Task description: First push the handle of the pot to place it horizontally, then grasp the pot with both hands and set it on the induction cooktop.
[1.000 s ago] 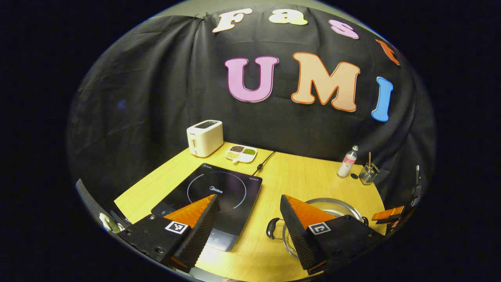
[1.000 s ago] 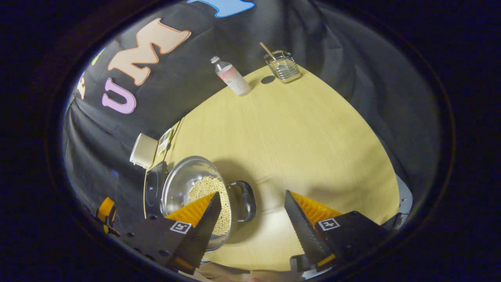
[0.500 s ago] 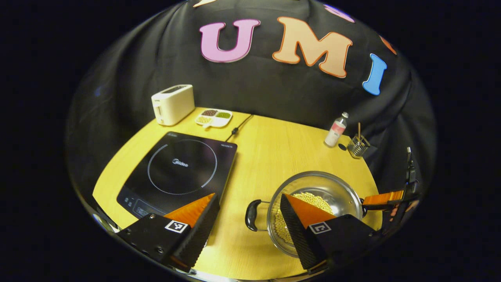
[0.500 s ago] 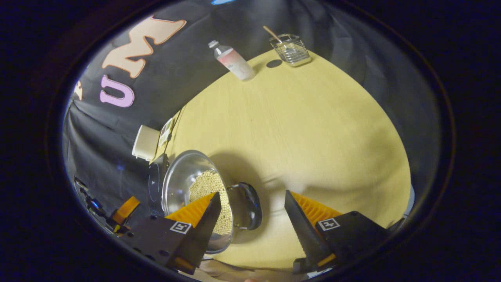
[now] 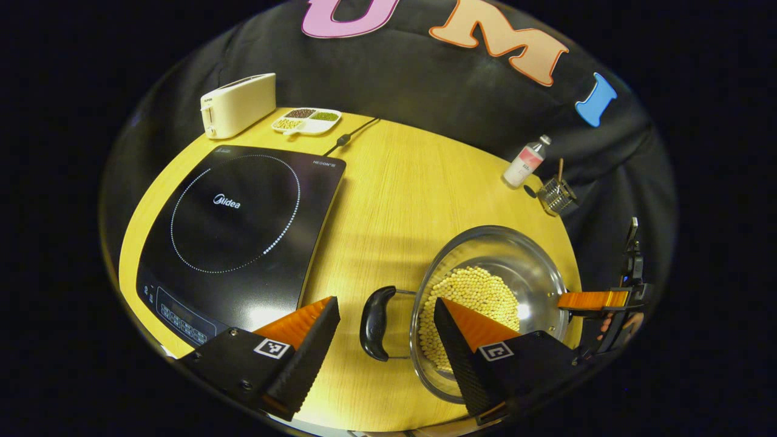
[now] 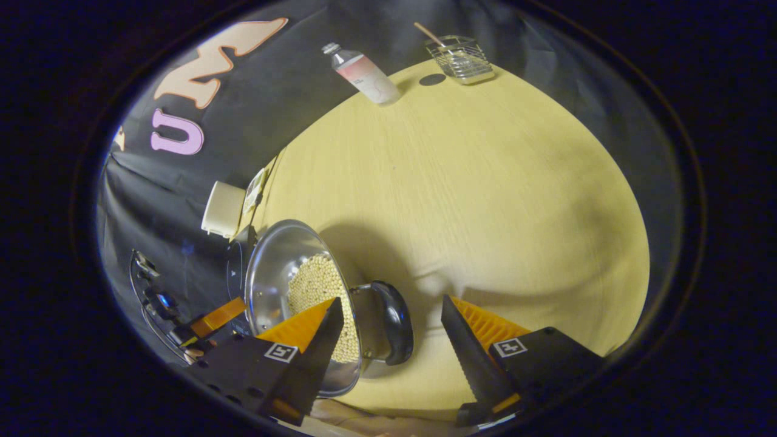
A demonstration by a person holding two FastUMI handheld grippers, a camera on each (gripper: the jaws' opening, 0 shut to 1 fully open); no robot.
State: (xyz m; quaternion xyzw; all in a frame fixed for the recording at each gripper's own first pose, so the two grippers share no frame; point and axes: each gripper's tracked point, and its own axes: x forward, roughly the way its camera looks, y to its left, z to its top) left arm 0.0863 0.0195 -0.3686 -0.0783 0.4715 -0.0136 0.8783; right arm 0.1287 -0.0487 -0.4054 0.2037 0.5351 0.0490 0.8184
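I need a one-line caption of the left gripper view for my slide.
Open left gripper straddling a handle of the bean-filled pot, beside the induction cooktop.

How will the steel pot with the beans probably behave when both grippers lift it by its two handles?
The pot is probably rather heavy for its size, since pale beans cover its bottom. Its shiny metal wall looks stiff. If it tilts, the loose beans may slide to one side and shift the weight. The rounded black handle looks smooth, so it might slip between the fingers.

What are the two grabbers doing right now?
Left gripper: open, holding nothing, its fingers either side of a pot handle.
Right gripper: open, holding nothing, likewise.
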